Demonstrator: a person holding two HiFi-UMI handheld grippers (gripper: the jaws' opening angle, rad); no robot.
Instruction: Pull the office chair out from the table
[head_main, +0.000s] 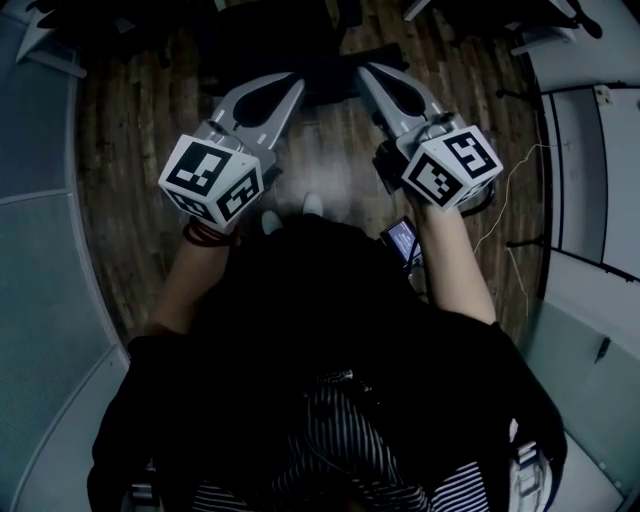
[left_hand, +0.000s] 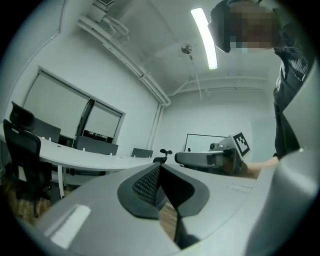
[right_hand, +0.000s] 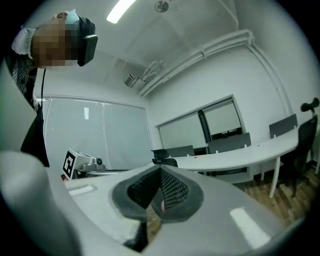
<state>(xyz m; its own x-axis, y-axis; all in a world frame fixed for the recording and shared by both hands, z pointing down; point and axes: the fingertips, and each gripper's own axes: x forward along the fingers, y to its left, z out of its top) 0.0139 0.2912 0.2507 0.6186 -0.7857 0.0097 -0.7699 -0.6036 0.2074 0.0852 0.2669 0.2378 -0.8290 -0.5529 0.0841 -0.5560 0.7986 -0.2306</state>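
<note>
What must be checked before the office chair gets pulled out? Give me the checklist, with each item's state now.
1. Left gripper open to grasp: not ok; jaws shut, nothing between them.
2. Right gripper open to grasp: not ok; shut, empty.
3. Contact with a chair: not ok; both grippers hang in the air, touching nothing.
4. Office chair sighted: ok; a black one stands by the white table in the left gripper view.
5. Space behind the person: cannot tell; no view shows it.
</note>
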